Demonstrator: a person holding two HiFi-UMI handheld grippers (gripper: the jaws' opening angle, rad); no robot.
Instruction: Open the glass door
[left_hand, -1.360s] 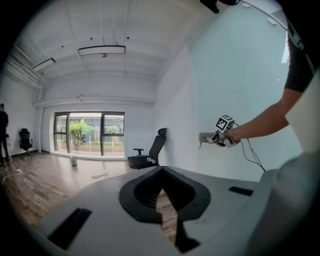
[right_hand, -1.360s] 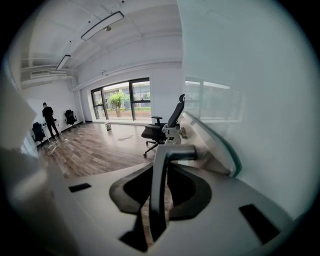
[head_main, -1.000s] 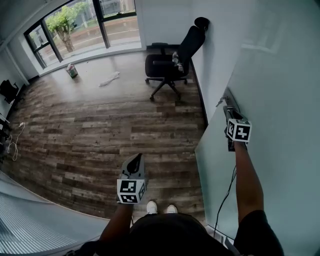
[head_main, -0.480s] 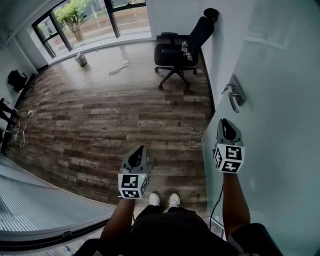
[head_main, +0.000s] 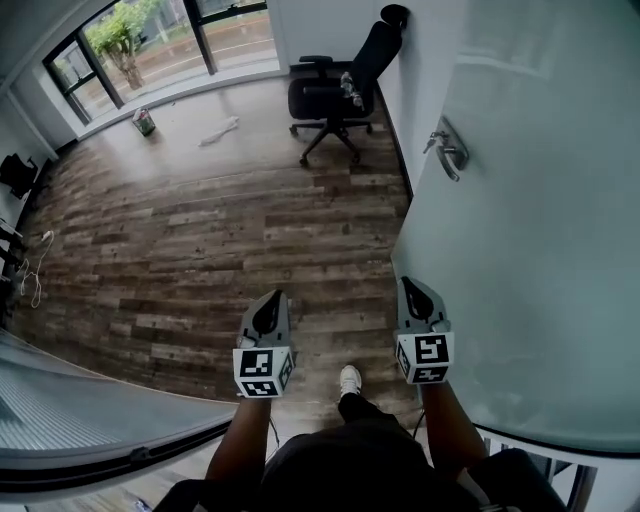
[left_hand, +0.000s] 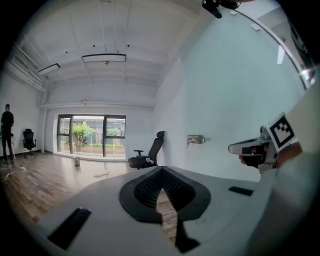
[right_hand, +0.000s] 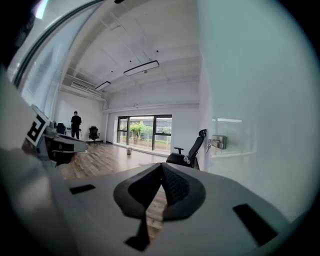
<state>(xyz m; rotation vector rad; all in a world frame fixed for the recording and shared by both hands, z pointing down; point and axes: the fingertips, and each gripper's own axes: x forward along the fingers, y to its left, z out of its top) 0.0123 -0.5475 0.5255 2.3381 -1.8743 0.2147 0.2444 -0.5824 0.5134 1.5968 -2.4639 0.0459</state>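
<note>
The glass door (head_main: 530, 230), frosted and pale green, fills the right side of the head view, and its metal handle (head_main: 447, 150) sits high on the pane near the door's left edge, which stands out over the wooden floor (head_main: 200, 250). The right gripper (head_main: 414, 293) is held low and just left of that edge. It is well short of the handle, touches nothing and points ahead across the room. Its jaws have just been closing and now meet at the tips, with only floor showing through the slot behind them, so it holds nothing. The left gripper (head_main: 268, 308) is beside it at about the same height, with bare floor between the two. Its jaws are likewise pressed together at the tips and hold nothing. One white shoe (head_main: 349, 380) of the person shows between the two forearms. A black office chair (head_main: 335, 95) stands against the wall beyond the door, near the far corner. Tall windows (head_main: 160, 40) run along the far side of the room, with a small container (head_main: 145, 122) on the floor in front of them. In the gripper views a person (right_hand: 76, 122) stands far off by the left wall.
</note>
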